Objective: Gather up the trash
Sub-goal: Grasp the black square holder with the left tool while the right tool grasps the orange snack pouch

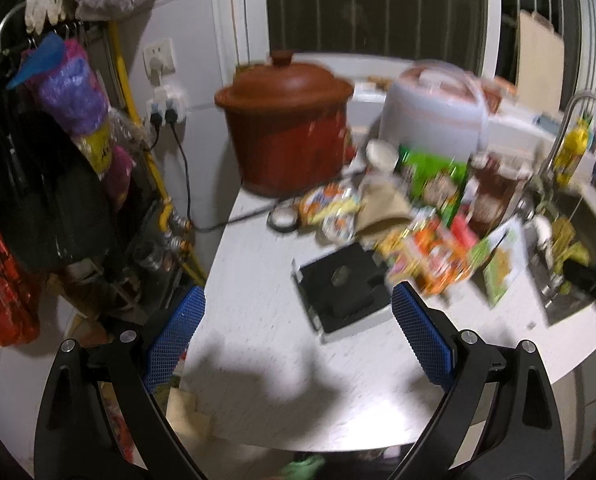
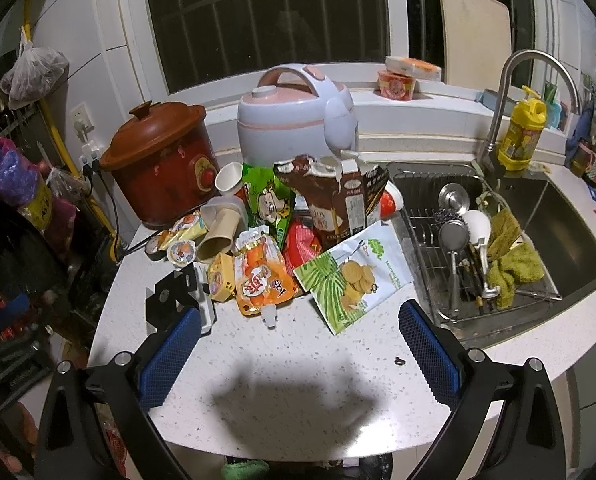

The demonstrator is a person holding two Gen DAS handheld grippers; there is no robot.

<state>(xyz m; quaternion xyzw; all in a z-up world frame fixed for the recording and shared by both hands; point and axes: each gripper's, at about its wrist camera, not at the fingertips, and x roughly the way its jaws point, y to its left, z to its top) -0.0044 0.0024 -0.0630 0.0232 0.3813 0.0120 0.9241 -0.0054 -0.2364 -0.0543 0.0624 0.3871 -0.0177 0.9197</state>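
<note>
**Both grippers empty, trash heap untouched**

Nearest the lens, the right gripper (image 2: 300, 344) is held with its blue pads spread wide above bare white countertop (image 2: 298, 392), nothing between them. The left gripper (image 1: 298, 340) is likewise spread and empty, a black tray (image 1: 344, 286) lying just ahead of it.

Nothing appears collected yet. The whole heap is still piled in front of the lilac rice cooker (image 2: 298, 114): a torn brown milk carton (image 2: 332, 200), a green snack bag (image 2: 263, 200) with a cartoon face, an orange jelly pouch (image 2: 259, 276), a green-and-white biscuit packet (image 2: 354, 276), paper cups (image 2: 227, 178) and a small yellow box (image 2: 221, 276). No bin or bag for the trash can be made out.

Little writing is legible: "Monkey" can be partly read on the biscuit packet; characters on the pouch and carton cannot be read reliably.
</note>
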